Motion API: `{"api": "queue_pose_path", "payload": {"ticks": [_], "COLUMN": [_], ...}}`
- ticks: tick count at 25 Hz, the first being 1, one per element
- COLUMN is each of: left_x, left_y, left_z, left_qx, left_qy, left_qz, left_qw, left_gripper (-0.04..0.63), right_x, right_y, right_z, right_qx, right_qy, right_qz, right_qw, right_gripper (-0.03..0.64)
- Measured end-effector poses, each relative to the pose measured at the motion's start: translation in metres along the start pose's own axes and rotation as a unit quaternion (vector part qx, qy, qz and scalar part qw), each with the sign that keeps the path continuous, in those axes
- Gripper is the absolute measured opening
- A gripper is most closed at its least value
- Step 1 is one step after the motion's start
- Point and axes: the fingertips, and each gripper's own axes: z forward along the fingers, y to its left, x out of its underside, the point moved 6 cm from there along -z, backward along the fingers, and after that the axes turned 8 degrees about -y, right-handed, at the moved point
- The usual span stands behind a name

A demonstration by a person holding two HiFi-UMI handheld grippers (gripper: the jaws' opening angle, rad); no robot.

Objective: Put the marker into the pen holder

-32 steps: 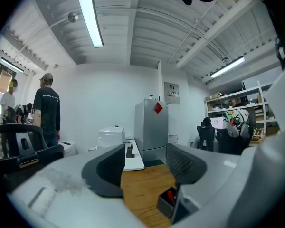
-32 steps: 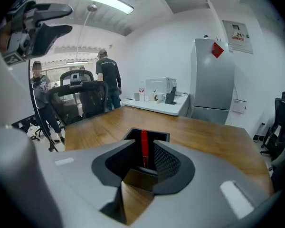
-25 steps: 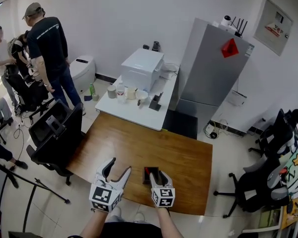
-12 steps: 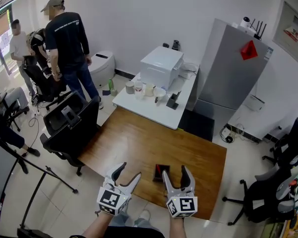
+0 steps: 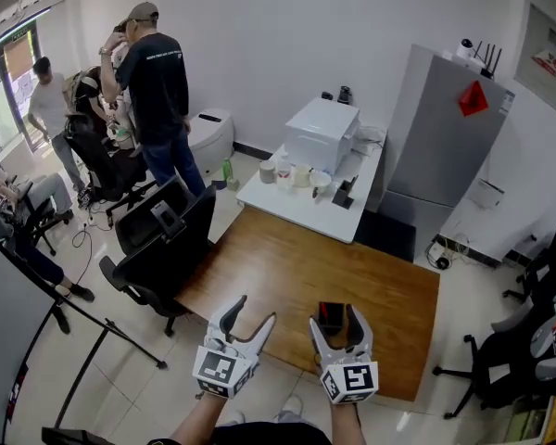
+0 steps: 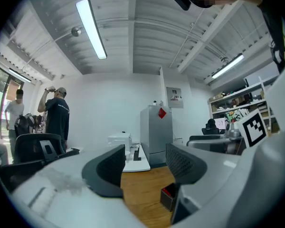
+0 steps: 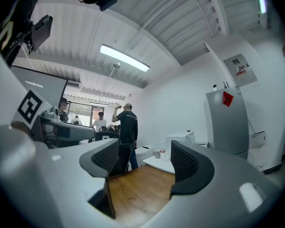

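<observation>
- Head view, from above: wooden tabletop point(image 5: 287, 267) w/ two hand-held grippers over its near edge. Left gripper point(image 5: 253, 311) is over the near-left part, right gripper point(image 5: 336, 323) over the near middle.
- Pen holder point(image 5: 330, 311): small dark box, upright, mouth up, standing on the tabletop. From above it shows in the gap btw the right gripper's jaws. Can't tell if it's under their tips or just past them.
- Right gripper view: jaws spread wide, have just been opening. Nothing btw them, only bare wood beyond. The holder doesn't show here, so it prob. sits below this camera's line of sight.
- Left gripper view: jaws also apart and empty. The pen holder point(image 6: 168, 198) shows low and to the right of them, near.
- Marker: none lying loose on the tabletop. A red bit point(image 6: 169, 190) shows in the holder's mouth. It may be the marker, but it's too small to be sure.
- Judgement: the right hand is nearer the holder. If the red bit is the marker, the task looks done.
</observation>
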Motion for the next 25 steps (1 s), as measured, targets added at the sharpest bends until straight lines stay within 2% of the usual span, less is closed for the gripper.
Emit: {"api": "queue_pose_path", "payload": {"ticks": [8, 14, 19, 25], "left_x": [-0.014, -0.007, -0.005, -0.022], "left_y": [0.027, 0.037, 0.020, 0.008], "left_z": [-0.066, -0.111, -0.123, -0.120], "left_qx": [0.028, 0.048, 0.072, 0.074], "left_qy": [-0.018, -0.023, -0.024, -0.032], "left_qz": [-0.019, -0.041, -0.054, -0.036], "left_qw": [0.9993, 0.9977, 0.9957, 0.9961], "left_gripper": [0.268, 0.268, 0.268, 0.268], "right_x": [-0.016, -0.012, -0.020, -0.035], "right_y": [0.073, 0.124, 0.129, 0.118], "right_z": [-0.036, -0.094, -0.125, -0.113], "right_qx": [0.073, 0.135, 0.182, 0.176], "right_qy": [0.005, 0.040, 0.020, 0.020], "right_qz": [-0.020, -0.034, -0.017, -0.038], "right_qw": [0.997, 0.989, 0.983, 0.984], "right_gripper": [0.336, 0.336, 0.336, 0.336]}}
